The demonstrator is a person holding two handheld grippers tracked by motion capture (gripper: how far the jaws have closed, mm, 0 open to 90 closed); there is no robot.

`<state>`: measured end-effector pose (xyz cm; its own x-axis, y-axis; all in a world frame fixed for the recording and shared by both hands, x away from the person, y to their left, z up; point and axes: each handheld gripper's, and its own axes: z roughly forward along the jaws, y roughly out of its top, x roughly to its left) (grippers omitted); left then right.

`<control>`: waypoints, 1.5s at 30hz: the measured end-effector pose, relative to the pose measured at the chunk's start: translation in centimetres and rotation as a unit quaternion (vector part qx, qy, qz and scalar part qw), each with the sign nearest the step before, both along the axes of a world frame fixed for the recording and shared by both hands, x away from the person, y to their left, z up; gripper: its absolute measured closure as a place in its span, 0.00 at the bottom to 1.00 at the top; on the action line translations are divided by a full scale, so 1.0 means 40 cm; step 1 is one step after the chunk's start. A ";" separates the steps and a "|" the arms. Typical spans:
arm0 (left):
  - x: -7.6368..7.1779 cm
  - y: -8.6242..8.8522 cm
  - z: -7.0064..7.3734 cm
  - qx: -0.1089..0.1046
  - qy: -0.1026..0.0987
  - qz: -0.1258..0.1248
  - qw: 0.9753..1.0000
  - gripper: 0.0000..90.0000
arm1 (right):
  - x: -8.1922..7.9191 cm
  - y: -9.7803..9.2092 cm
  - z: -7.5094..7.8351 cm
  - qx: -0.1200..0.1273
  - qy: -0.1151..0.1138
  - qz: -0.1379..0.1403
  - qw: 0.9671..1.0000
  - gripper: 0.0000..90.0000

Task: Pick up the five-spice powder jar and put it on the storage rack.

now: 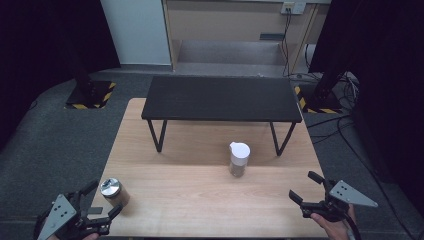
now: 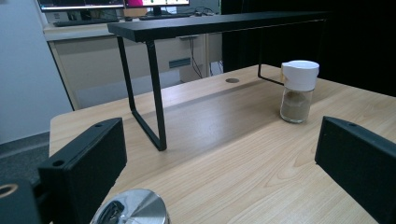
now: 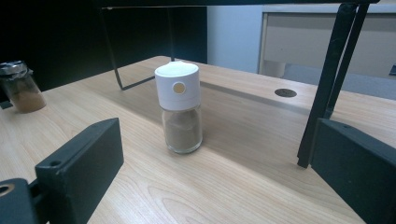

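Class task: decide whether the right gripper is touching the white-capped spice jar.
Apart. In the high view, bare wooden table lies between the right gripper and the white-capped spice jar; the right gripper view shows its jaws open, well short of the jar.

Light wooden counter (image 1: pixel 200 200) with a round cable hole (image 3: pixel 285 93), low black metal-legged shelf (image 1: pixel 222 98) standing across its far half, grey carpeted floor (image 1: pixel 55 135), beige cabinet (image 1: pixel 235 20) behind, black cables (image 1: pixel 345 125) trailing at the right, yellow-black striped stand bases (image 1: pixel 90 95)
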<state>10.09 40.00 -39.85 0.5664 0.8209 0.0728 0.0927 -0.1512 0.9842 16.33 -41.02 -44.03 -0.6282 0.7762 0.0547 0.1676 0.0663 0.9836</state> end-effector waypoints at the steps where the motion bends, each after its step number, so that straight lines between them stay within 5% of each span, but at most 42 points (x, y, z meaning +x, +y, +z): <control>1: 0.000 0.002 0.004 0.002 0.001 -0.001 1.000 0.01 | 0.000 0.000 0.000 0.000 0.000 0.000 1.000 0.04; 15: -0.012 0.056 0.057 0.006 0.022 -0.014 1.000 0.01 | 0.001 0.002 0.000 -0.001 0.002 -0.001 1.000 0.04; 23: -0.002 0.072 0.105 0.043 0.036 -0.017 0.998 0.00 | 0.002 0.002 0.000 -0.001 0.002 -0.001 1.000 0.04; 30: 0.012 0.093 0.134 0.053 0.041 -0.020 0.998 0.00 | 0.002 0.003 0.001 -0.002 0.002 -0.001 1.000 0.04; 38: 0.025 0.140 0.139 0.030 0.047 -0.018 0.998 0.00 | 0.002 0.003 0.001 -0.002 0.002 -0.001 1.000 0.04; 45: 0.054 0.155 0.150 0.059 0.066 -0.018 0.996 0.01 | 0.003 0.004 0.001 -0.003 0.003 -0.001 1.000 0.04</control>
